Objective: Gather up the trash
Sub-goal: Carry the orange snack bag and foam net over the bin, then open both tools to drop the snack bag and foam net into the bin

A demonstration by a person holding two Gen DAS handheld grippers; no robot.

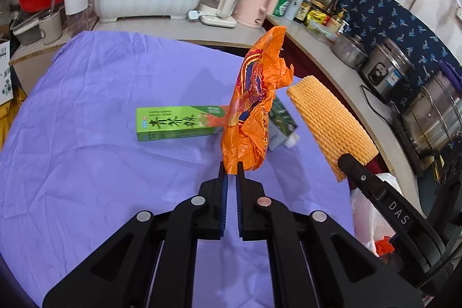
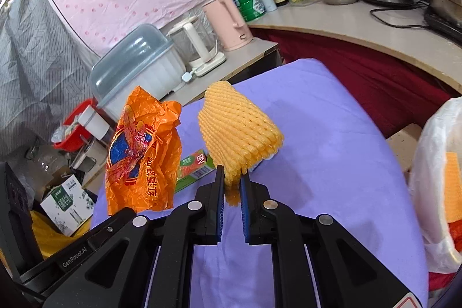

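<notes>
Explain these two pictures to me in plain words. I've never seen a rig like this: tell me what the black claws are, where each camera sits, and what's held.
A person holds two hand grippers, each with a fisheye camera looking along its fingers. In the left view, the left gripper pinches an orange plastic bag. In the right view, the right gripper pinches a yellow foam net. Each gripper also shows in the other's view. A green box lies on the purple cloth. A white trash bag is on the right.

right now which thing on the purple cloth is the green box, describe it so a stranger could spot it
On the purple cloth, look just behind the orange wrapper pinched in the left gripper. The green box lies flat there: long, narrow, with dark lettering, unlike the crumpled wrapper.
</notes>
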